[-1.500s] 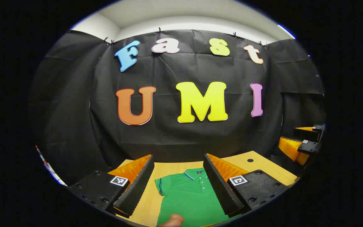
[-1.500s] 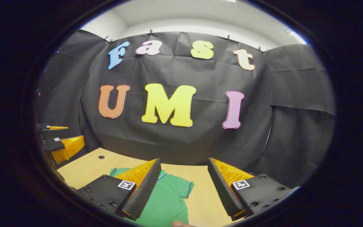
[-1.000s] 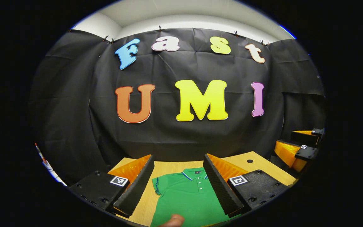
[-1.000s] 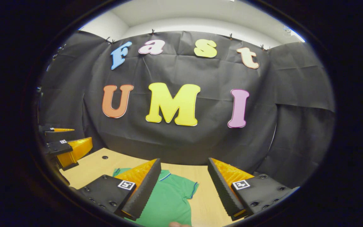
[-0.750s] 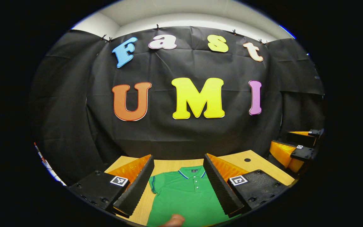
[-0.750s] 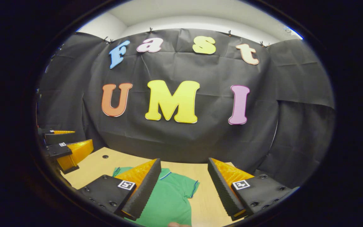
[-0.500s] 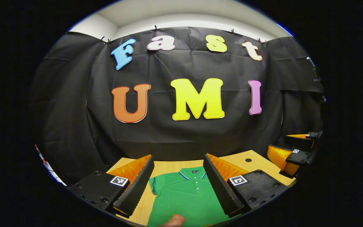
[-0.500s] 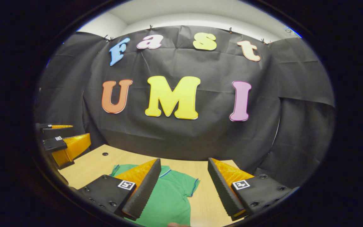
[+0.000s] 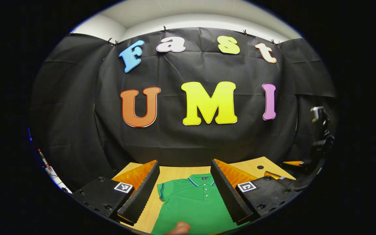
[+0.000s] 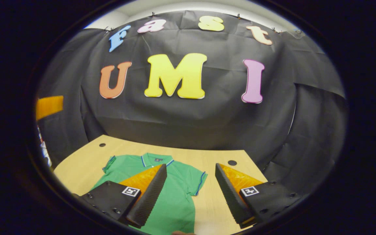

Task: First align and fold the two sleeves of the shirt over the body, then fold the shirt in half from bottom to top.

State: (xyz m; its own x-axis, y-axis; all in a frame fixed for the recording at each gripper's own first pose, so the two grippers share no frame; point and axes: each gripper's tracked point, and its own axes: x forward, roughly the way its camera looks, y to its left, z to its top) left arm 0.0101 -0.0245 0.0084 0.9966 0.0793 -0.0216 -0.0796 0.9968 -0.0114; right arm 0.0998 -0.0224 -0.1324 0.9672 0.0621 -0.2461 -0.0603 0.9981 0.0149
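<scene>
The left gripper (image 9: 185, 191) has its fingers spread wide with nothing between them, and the right gripper (image 10: 190, 192) is just as wide open and equally empty. Both hang above the wooden table (image 10: 83, 163), touching no cloth. Directly ahead of and below the left gripper lies the shirt (image 9: 194, 202), flat on the table, collar pointing away from the tool; from the right gripper it sits ahead and to its left, with one short sleeve (image 10: 198, 182) reaching into the gap between that tool's fingers.

The shirt will likely handle as light, limp knit: it should drape and sag when lifted, and one layer may slide over another. A sensible hold looks to be the sleeve hem or cuff edge, pinched thin, one gripper per side.

It is a green polo with short sleeves, blue piping on collar and cuffs, a small buttoned placket, spread out and unfolded.
</scene>
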